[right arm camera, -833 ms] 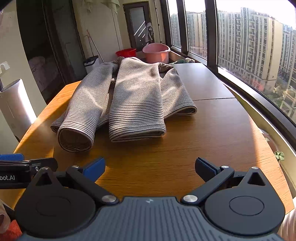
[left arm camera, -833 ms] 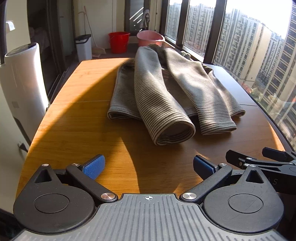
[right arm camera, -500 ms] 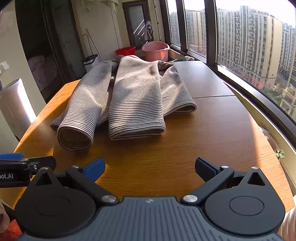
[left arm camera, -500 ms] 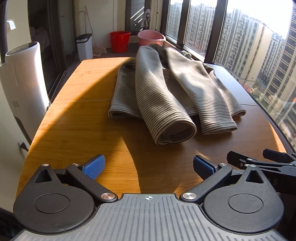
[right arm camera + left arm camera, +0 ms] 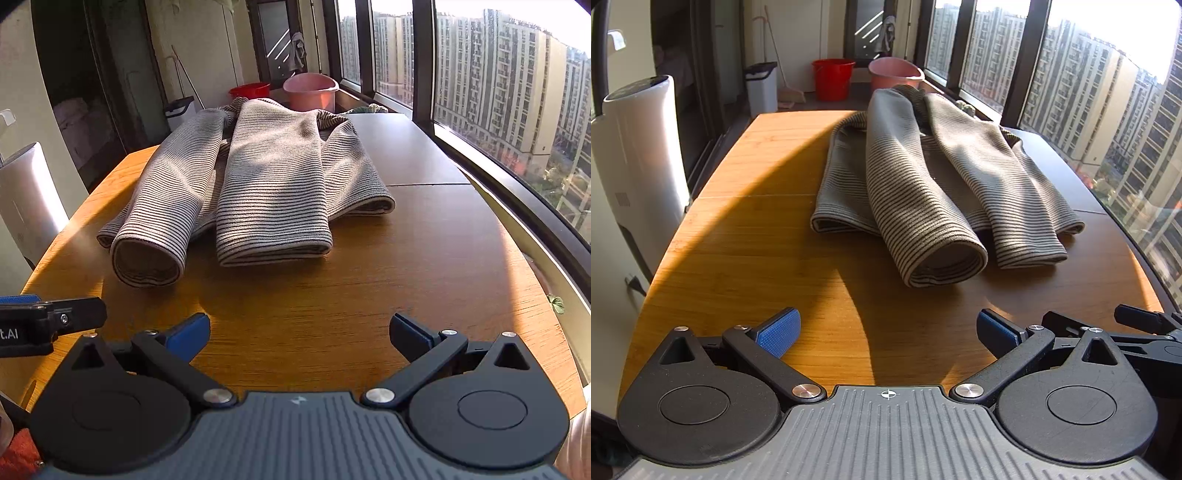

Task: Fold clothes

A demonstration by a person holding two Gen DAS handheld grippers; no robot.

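We held the left gripper [image 5: 886, 330] low over the near edge of the wooden table [image 5: 746, 236], jaws spread wide and holding nothing, and the right gripper [image 5: 299, 332] sat just beside it, its jaws equally apart and empty. The striped sweater [image 5: 923, 184] lay ahead of us in the middle of the table, both sleeves folded in over its body, well apart from either gripper.

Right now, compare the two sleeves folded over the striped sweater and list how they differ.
The left sleeve ends in a cuff puffed open like a tube, while the right sleeve ends flat. The left sleeve looks narrower; the right sleeve spreads wider. The left sleeve's cuff lies nearer the grippers than the right's. Both share the same thin stripes and lie over the sweater body, cuffs toward the table edge.
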